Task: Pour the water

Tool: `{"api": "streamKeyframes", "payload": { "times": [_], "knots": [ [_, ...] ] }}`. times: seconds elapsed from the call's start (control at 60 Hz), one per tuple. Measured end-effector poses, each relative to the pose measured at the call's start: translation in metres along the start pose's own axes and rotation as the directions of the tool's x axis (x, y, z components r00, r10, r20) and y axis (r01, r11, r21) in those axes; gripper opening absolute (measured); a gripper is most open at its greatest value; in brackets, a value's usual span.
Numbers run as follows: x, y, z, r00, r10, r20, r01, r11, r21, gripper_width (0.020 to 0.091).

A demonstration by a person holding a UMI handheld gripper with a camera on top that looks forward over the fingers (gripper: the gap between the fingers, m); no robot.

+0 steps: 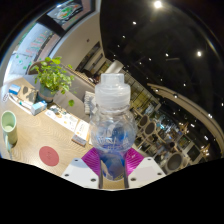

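Note:
A clear plastic water bottle (110,125) with a wide translucent cap stands upright between my fingers, lifted well above the floor. My gripper (111,160) is shut on the bottle's lower body, with the magenta pads (93,160) pressed against both of its sides. Blue tints show through the bottle's base. The part of the bottle below the pads is hidden.
Far below to the left are a wooden floor, a green potted plant (52,76), a round red mat (48,155) and a green bin (8,123). Rows of chairs and tables (160,125) stretch away to the right under a dark ceiling with spot lights.

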State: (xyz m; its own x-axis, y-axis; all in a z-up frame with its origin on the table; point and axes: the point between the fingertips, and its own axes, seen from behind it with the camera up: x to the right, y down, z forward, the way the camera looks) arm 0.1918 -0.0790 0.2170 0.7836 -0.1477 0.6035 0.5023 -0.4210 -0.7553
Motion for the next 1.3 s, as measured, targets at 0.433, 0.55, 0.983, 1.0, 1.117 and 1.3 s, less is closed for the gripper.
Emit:
{"api": "streamKeyframes", "payload": {
  "times": [0.433, 0.55, 0.983, 1.0, 1.117, 1.3],
  "knots": [
    [-0.144, -0.105, -0.035, 0.418, -0.882, -0.217, 0.905, 0.425, 0.014, 0.0279],
    [-0.18, -0.093, -0.029, 0.231, -0.951, -0.206, 0.972, 0.235, 0.004, 0.0278],
    [-0.174, -0.092, -0.032, 0.449, -0.888, -0.096, 0.893, 0.448, 0.03, 0.028],
    [-0.173, -0.093, -0.033, 0.499, -0.863, -0.079, 0.867, 0.497, 0.042, 0.0279],
    [-0.162, -0.103, -0.039, 0.78, -0.626, 0.024, 0.621, 0.778, 0.098, 0.028],
    [-0.153, -0.113, -0.031, 0.964, -0.158, 0.216, 0.138, 0.985, 0.106, 0.0282]
  ]
}}
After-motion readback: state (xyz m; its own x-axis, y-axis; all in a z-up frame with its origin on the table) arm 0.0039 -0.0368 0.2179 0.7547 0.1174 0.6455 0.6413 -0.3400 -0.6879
